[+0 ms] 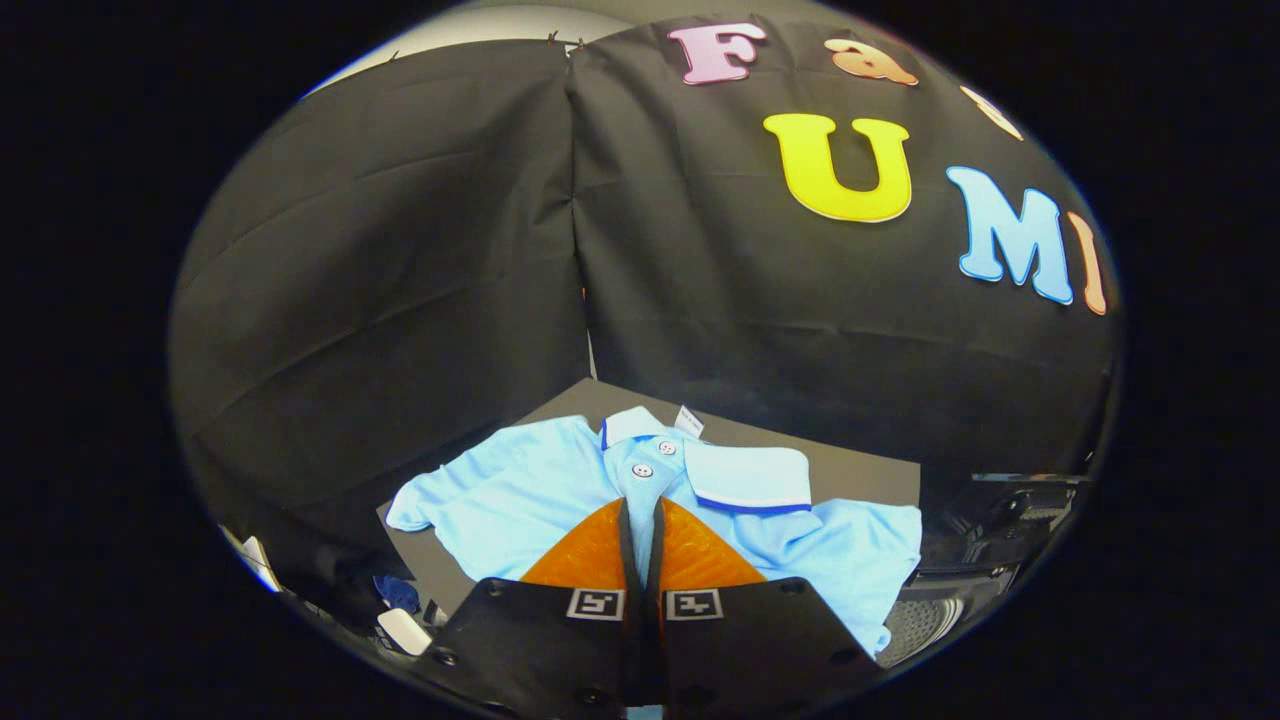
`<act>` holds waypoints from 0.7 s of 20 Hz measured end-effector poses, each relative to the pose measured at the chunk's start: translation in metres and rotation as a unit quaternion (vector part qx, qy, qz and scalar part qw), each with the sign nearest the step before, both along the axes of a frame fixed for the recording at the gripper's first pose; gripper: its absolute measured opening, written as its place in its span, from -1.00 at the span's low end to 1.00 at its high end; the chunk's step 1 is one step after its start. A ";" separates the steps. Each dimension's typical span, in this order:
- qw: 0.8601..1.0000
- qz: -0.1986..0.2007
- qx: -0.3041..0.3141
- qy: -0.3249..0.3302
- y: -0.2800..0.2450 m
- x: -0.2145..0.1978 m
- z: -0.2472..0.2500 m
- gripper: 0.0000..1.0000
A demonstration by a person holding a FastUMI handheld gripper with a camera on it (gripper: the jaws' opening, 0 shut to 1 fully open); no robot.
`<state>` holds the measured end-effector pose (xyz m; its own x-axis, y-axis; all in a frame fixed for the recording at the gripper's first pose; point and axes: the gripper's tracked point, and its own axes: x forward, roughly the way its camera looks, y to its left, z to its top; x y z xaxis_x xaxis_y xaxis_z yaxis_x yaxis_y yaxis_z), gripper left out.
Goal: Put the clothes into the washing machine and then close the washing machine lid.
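A light blue polo shirt (560, 490) lies spread on a dark table (860, 475), one sleeve reaching the table's left edge and its right side draping toward the open washing machine (960, 570) at the near right. Bare table shows only along the far edge. The gripper (641, 510) has its fingers nearly together, tips over the shirt's button placket; whether they pinch the cloth cannot be told.

You have a dark grey flat tabletop (860, 475) before you, and a light blue short-sleeved polo shirt (520, 490) with a buttoned placket lies spread flat across it, collar toward the booth wall.
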<state>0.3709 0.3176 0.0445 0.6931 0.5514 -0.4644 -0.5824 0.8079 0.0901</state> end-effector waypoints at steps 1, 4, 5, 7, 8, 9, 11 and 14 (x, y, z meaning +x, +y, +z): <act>1.000 -0.001 0.005 -0.004 -0.003 -0.001 0.004 -0.97; 1.000 -0.014 0.016 -0.020 -0.022 0.002 0.018 -0.97; 0.999 -0.021 0.020 -0.026 -0.030 0.004 0.022 -0.97; 0.999 -0.030 0.024 -0.034 -0.044 0.006 0.030 -0.97; 0.998 -0.035 0.026 -0.038 -0.052 0.008 0.034 -0.97; 0.998 -0.037 0.026 -0.040 -0.059 0.008 0.036 -0.97; 0.997 -0.045 0.028 -0.048 -0.073 0.009 0.040 -0.98; 0.996 -0.057 0.029 -0.054 -0.095 0.011 0.044 -0.97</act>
